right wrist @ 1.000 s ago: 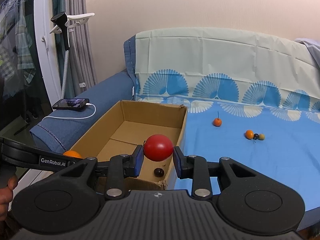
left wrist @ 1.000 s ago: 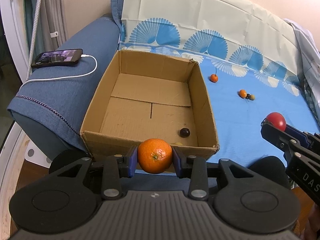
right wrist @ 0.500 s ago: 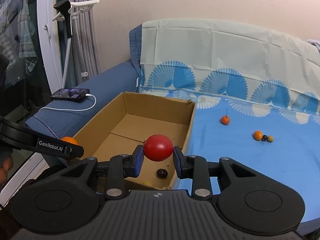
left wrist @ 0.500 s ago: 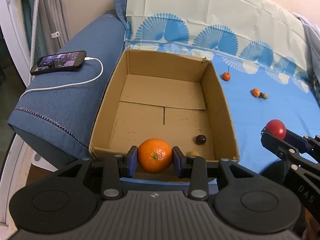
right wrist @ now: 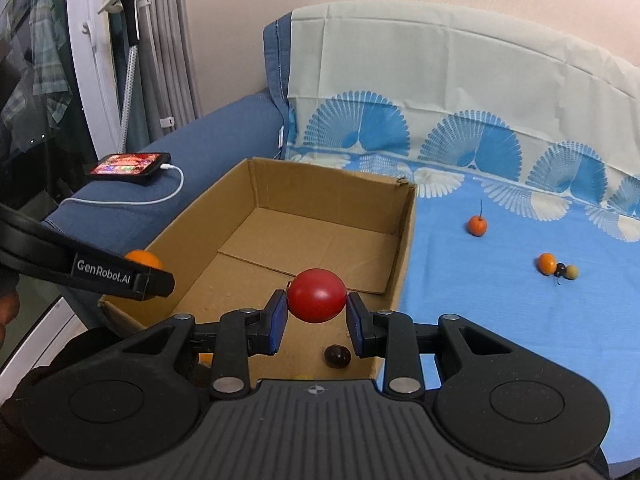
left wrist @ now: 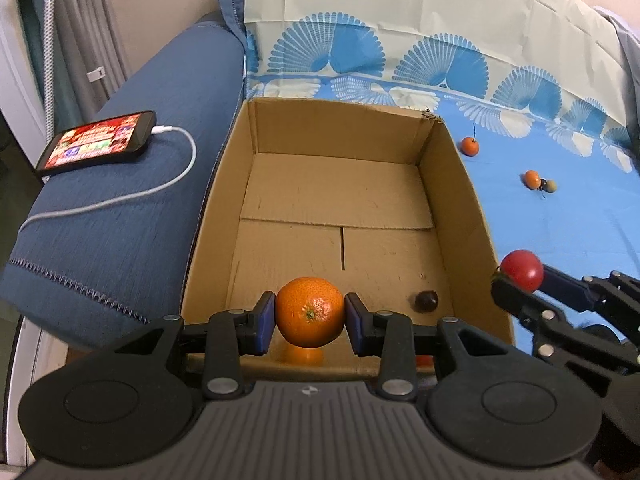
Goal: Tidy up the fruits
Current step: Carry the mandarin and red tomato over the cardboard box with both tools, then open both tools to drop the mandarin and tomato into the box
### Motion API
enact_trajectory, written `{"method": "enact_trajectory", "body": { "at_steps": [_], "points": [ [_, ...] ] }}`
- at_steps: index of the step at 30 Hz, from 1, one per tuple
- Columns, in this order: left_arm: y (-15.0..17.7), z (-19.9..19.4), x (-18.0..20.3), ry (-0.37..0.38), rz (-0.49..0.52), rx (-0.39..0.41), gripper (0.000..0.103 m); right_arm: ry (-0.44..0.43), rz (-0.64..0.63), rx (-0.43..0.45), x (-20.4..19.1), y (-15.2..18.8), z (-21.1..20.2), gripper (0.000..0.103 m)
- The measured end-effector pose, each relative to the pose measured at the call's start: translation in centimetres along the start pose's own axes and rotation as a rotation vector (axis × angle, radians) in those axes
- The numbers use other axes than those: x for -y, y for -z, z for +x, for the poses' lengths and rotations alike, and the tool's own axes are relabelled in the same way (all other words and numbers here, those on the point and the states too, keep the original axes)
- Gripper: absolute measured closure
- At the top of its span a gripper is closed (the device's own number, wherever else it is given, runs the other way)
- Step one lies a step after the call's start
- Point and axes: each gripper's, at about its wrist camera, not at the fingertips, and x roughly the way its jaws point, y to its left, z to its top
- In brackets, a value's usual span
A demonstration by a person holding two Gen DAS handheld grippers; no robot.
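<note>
- Left gripper (left wrist: 310, 325): pads clamped on the round orange mandarin (left wrist: 310, 312), which hangs just inside the near wall of the open brown cardboard box (left wrist: 340, 128).
- Right gripper (right wrist: 316, 322): pads clamped on the smooth red round fruit (right wrist: 317, 295), held over the box's near right corner.
- Change over the last second: both grippers came forward and a bit lower. In the left view a second ago the mandarin sat in front of the near wall; now it is over the box floor. Red fruit went from beside the box to over its right wall.
- Grip on both unchanged throughout, no slip visible.
- Already in the box: a small dark round fruit (left wrist: 426, 301) on the floor near the right corner, plus something orange under the mandarin, mostly hidden.
- Left out on the blue patterned sheet (left wrist: 560, 220): a small orange fruit with stem (left wrist: 469, 146), and a cluster of tiny orange, dark and beige fruits (left wrist: 540, 182), well apart from the box.
- My read: both fruits are at drop position, release looks next. Round fruit may roll on the flat cardboard; the walls should contain it.
- Black phone on its white cable (left wrist: 98, 144) sits on the blue armrest, clear of the work.
</note>
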Motion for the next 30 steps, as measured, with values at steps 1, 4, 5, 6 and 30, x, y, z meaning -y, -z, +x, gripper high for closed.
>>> {"method": "enact_trajectory", "body": {
  "at_steps": [1, 4, 5, 6, 30],
  "points": [
    [-0.3, 0.4, 0.1, 0.000, 0.008, 0.001, 0.062, -0.001, 0.000, -0.006, 0.0, -0.1, 0.5, 0.070],
    [-1.4, 1.6, 0.3, -0.002, 0.039, 0.012, 0.062, -0.001, -0.006, -0.035, 0.0, -0.2, 2.4, 0.070],
    [-1.7, 2.1, 0.3, -0.003, 0.049, 0.015, 0.062, -0.001, -0.009, -0.042, -0.1, -0.3, 3.0, 0.070],
    [-1.9, 2.5, 0.4, -0.002, 0.057, 0.019, 0.062, -0.001, -0.015, -0.051, -0.1, -0.3, 3.6, 0.070],
    [-4.0, 10.3, 0.5, 0.015, 0.148, -0.036, 0.015, 0.013, -0.099, -0.128, -0.2, 0.0, 10.7, 0.066]
  ]
}}
